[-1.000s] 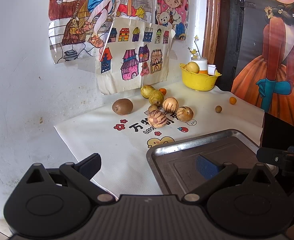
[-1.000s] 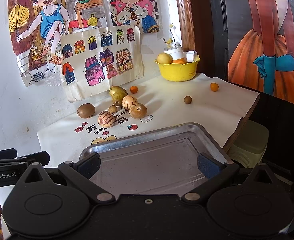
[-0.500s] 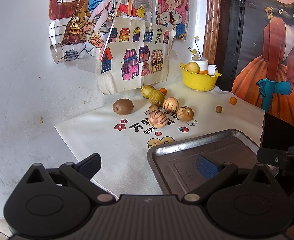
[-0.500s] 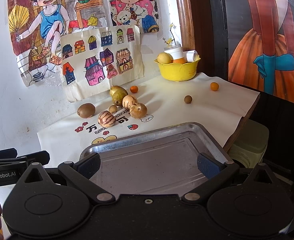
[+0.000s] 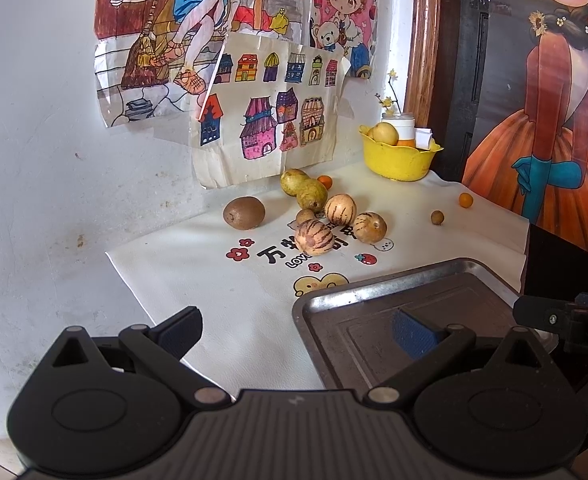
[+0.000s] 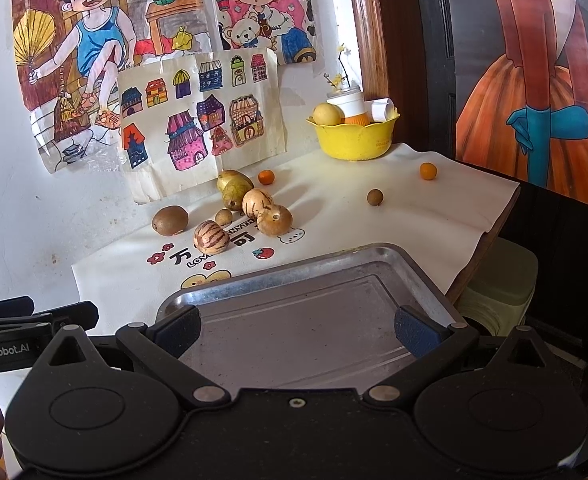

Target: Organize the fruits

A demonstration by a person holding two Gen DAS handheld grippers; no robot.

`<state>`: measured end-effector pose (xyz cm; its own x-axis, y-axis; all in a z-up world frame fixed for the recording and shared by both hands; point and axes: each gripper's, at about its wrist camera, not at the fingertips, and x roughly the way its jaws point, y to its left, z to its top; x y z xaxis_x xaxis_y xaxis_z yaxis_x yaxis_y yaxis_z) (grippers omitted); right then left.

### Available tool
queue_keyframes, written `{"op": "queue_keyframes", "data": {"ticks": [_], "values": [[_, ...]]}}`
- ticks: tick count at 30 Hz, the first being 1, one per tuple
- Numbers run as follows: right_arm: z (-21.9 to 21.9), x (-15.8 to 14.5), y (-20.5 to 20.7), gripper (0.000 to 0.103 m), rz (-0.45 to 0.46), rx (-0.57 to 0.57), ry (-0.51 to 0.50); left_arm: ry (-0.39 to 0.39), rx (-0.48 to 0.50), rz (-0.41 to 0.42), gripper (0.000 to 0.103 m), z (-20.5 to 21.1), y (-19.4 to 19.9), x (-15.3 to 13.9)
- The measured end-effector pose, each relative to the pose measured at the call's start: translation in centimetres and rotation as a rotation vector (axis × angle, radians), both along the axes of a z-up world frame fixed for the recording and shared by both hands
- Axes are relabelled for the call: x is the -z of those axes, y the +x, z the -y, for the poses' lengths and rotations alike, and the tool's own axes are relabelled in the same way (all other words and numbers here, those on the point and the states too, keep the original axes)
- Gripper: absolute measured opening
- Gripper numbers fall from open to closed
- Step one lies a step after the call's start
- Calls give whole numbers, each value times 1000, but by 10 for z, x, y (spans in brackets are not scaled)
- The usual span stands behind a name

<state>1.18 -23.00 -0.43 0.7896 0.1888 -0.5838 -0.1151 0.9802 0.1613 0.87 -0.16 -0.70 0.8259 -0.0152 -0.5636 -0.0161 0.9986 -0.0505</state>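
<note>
While both claws, left (image 5: 296,330) and right (image 6: 296,326), stand wide and empty, the fruit cluster (image 5: 314,210) lies beyond the tray (image 6: 306,320), mid-frame, nearer the left.

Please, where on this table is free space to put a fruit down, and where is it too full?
The metal tray is bare inside. The white cloth is free between the tray and the kiwi, and also between the fruit pile and the small brown fruit. It is crowded around the pile near the wall, and the yellow bowl is already full.
</note>
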Motion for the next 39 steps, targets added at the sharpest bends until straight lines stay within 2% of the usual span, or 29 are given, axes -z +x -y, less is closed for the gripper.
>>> {"op": "queue_keyframes", "data": {"ticks": [6, 15, 23, 26, 30, 35, 39], "values": [[-2, 5, 10, 103, -5, 1, 0, -20, 33, -4, 103, -1, 9, 5], [-2, 10, 30, 103, -17, 1, 2, -43, 12, -49, 103, -11, 33, 11], [-2, 5, 53, 103, 10, -11, -15, -71, -11, -122, 103, -22, 64, 16], [2, 3, 66, 103, 14, -11, 5, -86, -10, -105, 103, -26, 75, 16], [10, 3, 85, 103, 0, -13, 75, -106, -14, -131, 103, -32, 97, 20], [6, 2, 108, 103, 22, -69, 77, -155, -6, -152, 103, -41, 123, 29], [0, 2, 128, 103, 17, -98, 65, -105, -5, -153, 103, -38, 143, 36]]}}
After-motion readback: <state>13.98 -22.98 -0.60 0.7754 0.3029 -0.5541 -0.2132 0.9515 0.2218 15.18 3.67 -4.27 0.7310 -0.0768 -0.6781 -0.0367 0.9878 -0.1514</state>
